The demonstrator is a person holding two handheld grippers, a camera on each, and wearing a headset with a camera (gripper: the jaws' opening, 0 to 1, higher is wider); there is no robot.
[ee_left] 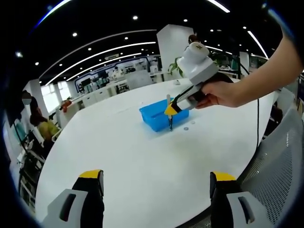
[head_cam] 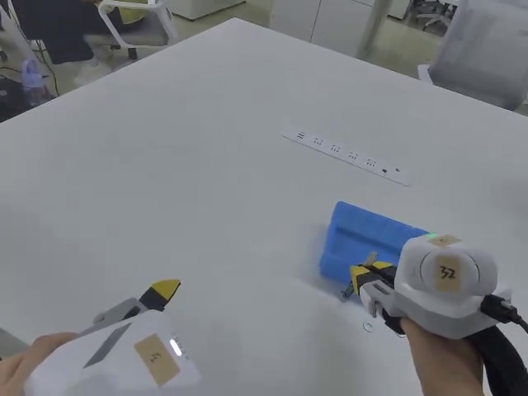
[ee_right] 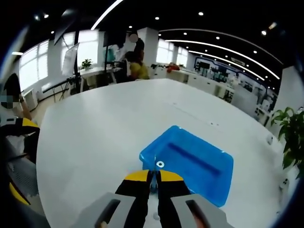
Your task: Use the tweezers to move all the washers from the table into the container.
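On the white table (head_cam: pixel 206 165), the right gripper (ee_right: pixel 153 175), clamped on the tweezers (ee_left: pixel 170 122), holds a washer (ee_right: pixel 160 164) over the blue container's (head_cam: pixel 363 235) near rim, where slipping tips could drop it outside; the left gripper (ee_left: pixel 156 175) hangs wide open, near left.

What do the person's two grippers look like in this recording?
Each has a white and grey body and black jaws with yellow tips. The right gripper has a rounded head bearing a tan sticker marked 32, a green light and a black cable trailing from its rear. The left gripper carries a plainer sticker and a white light on top.
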